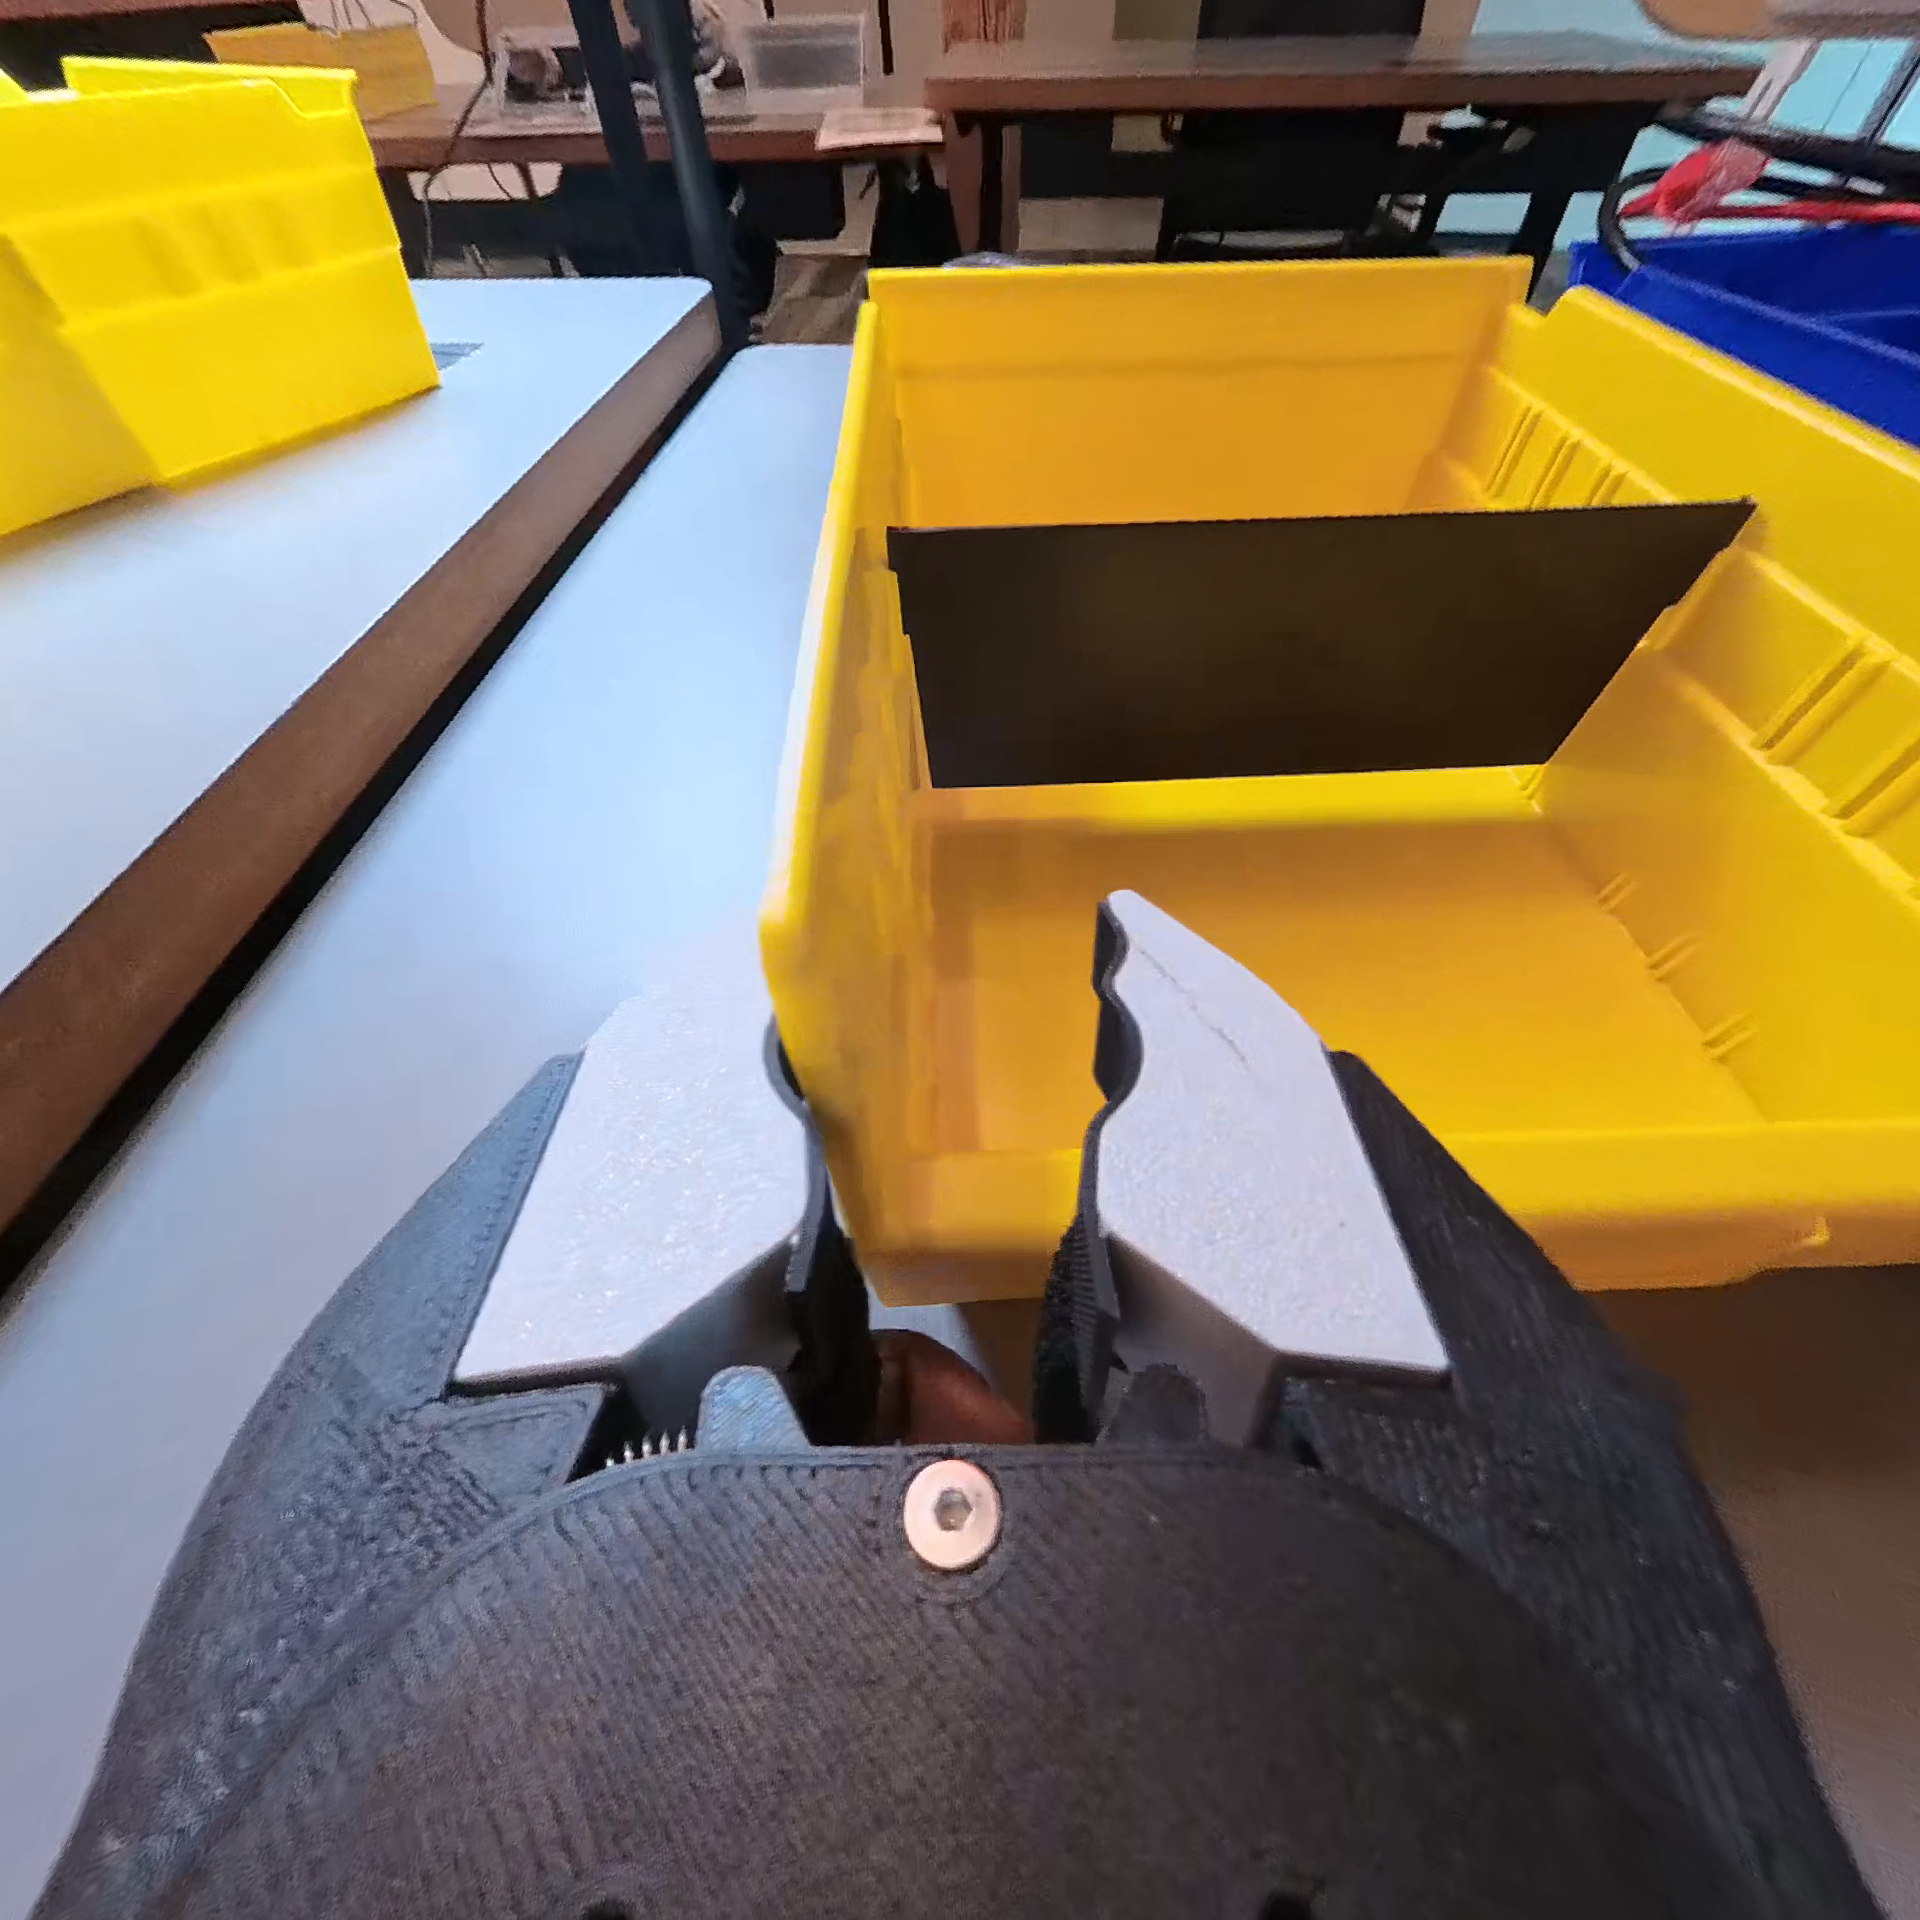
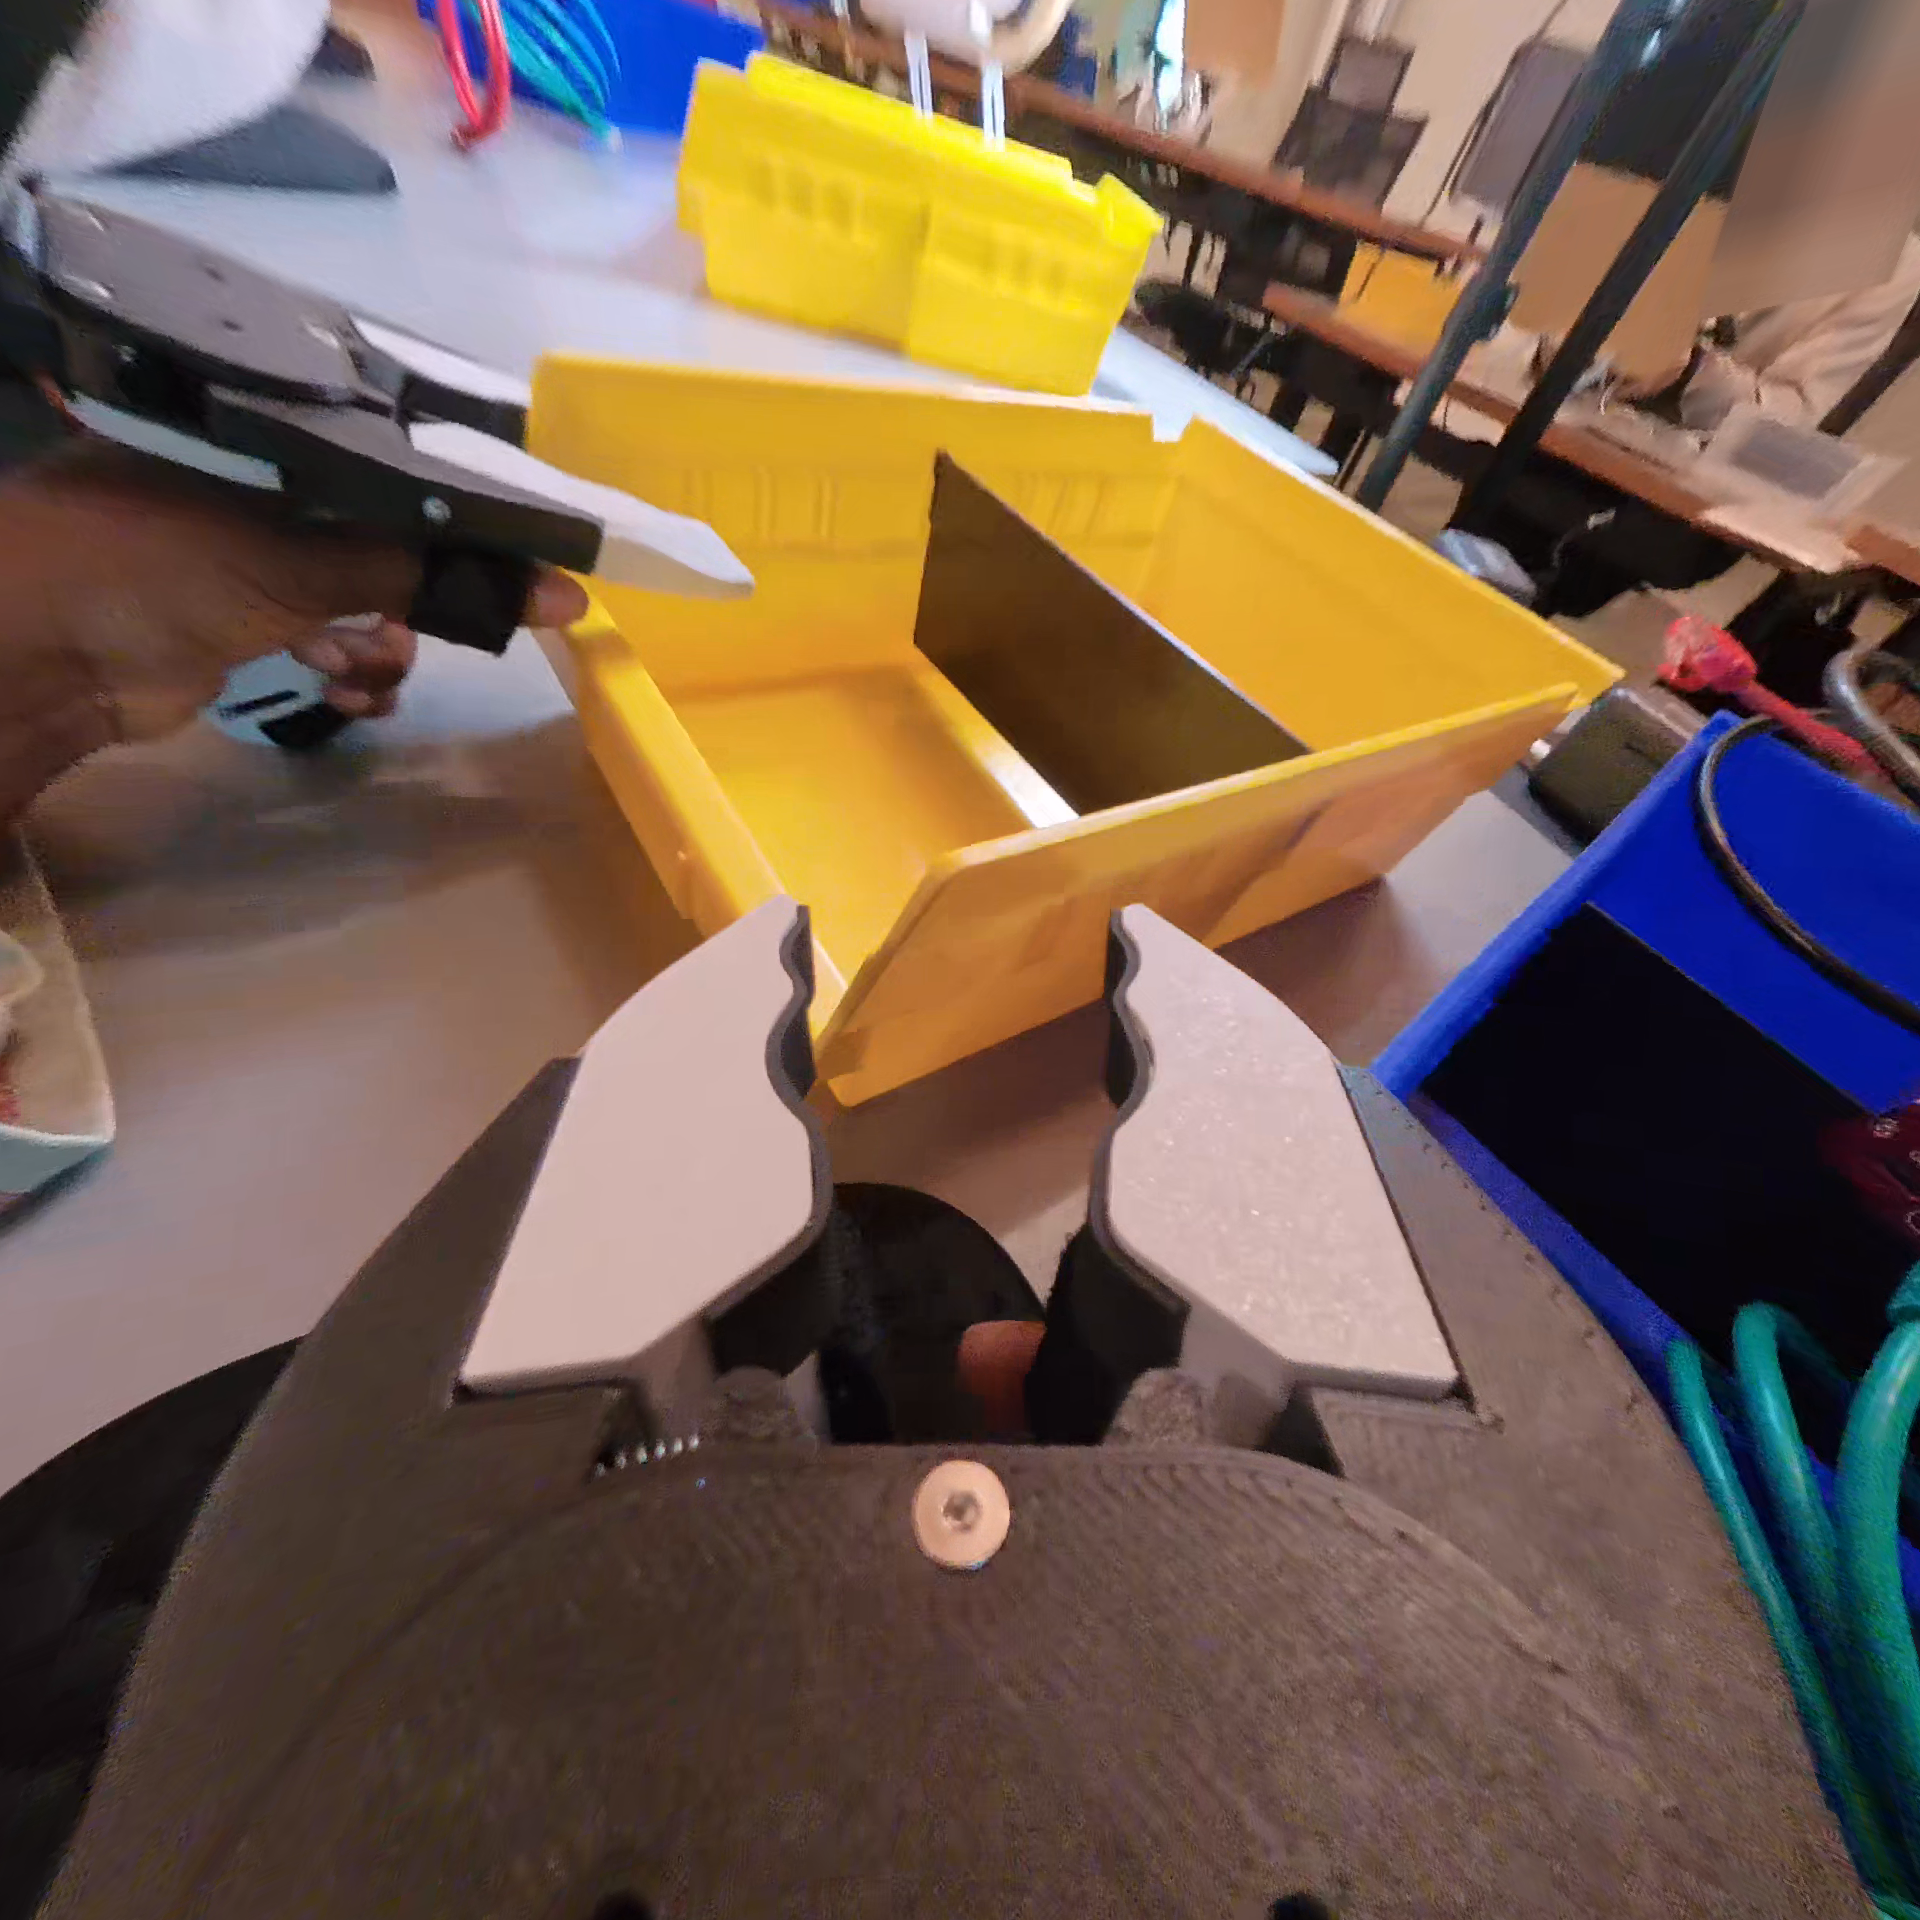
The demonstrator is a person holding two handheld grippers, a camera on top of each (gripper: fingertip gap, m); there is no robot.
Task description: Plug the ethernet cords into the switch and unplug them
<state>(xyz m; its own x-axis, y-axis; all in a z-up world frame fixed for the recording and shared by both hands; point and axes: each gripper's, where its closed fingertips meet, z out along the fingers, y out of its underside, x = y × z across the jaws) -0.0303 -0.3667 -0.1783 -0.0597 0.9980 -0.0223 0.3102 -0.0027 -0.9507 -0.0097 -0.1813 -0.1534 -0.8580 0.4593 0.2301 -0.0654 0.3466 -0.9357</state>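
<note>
No switch shows in either view. Green cords [image 2: 1818,1507] lie in a blue bin [image 2: 1818,831] at the right, and red and blue cords [image 2: 478,73] lie far back. An empty yellow bin [image 1: 1351,416] with a black divider [image 1: 1247,644] stands on the table; it also shows in the right wrist view [image 2: 1247,582]. My left gripper [image 1: 914,966] is open and straddles the bin's near left wall, one finger outside and one inside. It shows at the left in the right wrist view [image 2: 634,488]. My right gripper [image 2: 956,925] is open and empty at the bin's near corner.
Stacked yellow bins [image 1: 208,291] stand on a neighbouring table, seen too in the right wrist view [image 2: 914,239]. A gap [image 1: 468,675] runs between the two tables. A dark box-shaped thing [image 2: 1610,748] lies beyond the blue bin. Desks and chairs fill the background.
</note>
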